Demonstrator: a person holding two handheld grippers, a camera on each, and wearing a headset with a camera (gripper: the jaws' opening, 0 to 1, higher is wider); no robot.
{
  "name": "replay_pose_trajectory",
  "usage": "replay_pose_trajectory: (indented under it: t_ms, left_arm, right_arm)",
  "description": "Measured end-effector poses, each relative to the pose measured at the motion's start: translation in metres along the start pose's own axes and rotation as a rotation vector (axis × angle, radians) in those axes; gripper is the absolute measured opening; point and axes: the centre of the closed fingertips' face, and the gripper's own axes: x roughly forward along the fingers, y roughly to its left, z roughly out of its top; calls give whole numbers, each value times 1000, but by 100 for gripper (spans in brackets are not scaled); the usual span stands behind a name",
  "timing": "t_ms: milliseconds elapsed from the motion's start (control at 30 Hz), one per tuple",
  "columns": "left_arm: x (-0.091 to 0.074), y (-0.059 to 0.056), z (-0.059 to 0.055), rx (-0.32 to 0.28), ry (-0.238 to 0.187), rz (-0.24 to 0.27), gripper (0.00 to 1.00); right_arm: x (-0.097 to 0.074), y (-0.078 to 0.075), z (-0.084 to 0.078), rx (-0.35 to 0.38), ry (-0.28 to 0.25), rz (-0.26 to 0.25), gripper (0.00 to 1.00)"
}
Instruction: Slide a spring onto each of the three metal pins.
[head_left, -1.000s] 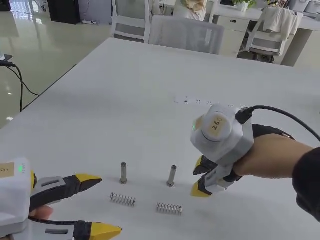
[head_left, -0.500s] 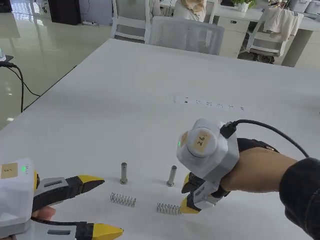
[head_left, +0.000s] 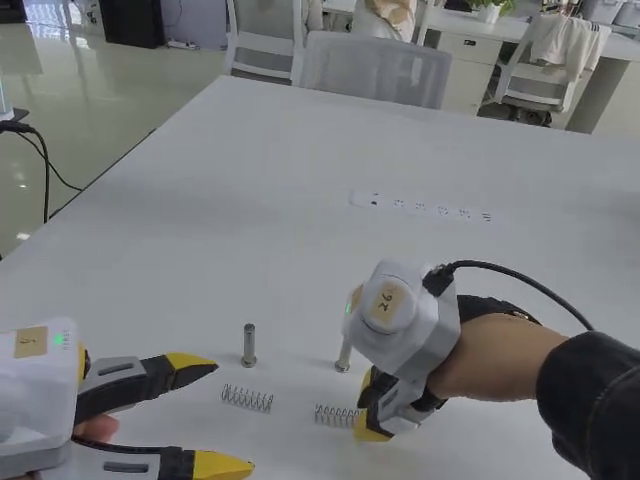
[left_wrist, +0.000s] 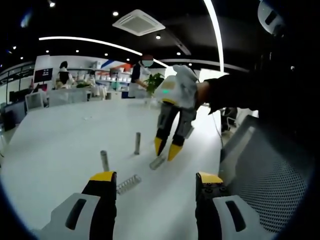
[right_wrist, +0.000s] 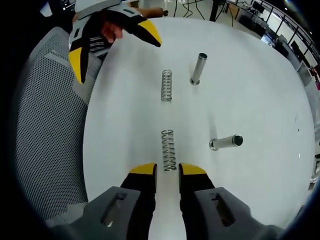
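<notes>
Two metal pins stand upright on the white table: the left pin and the right pin, which is partly behind my right gripper. In front of them lie two springs, the left spring and the right spring. My right gripper is low over the right spring's right end. In the right gripper view the right gripper has its jaws a narrow gap apart, either side of the end of that spring. My left gripper is open and empty at the near left, short of the left spring.
The table stretches far back, with a row of small marks in its middle. Chairs and desks stand beyond the far edge. A mesh chair sits close by the near table edge.
My right gripper has moved left and down, from beside the right pin to the right spring's end. The left gripper has hardly moved.
</notes>
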Motion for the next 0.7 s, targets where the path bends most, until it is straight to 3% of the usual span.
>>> replay_pose_trajectory:
  t_ms: [567, 700]
  left_arm:
    - [3, -4, 0, -1, 3, -18, 57]
    - [5, -7, 0, 1, 5, -28, 56]
  right_arm:
    - [5, -2, 1, -36, 21, -23, 8]
    - [3, 0, 2, -24, 6, -23, 8]
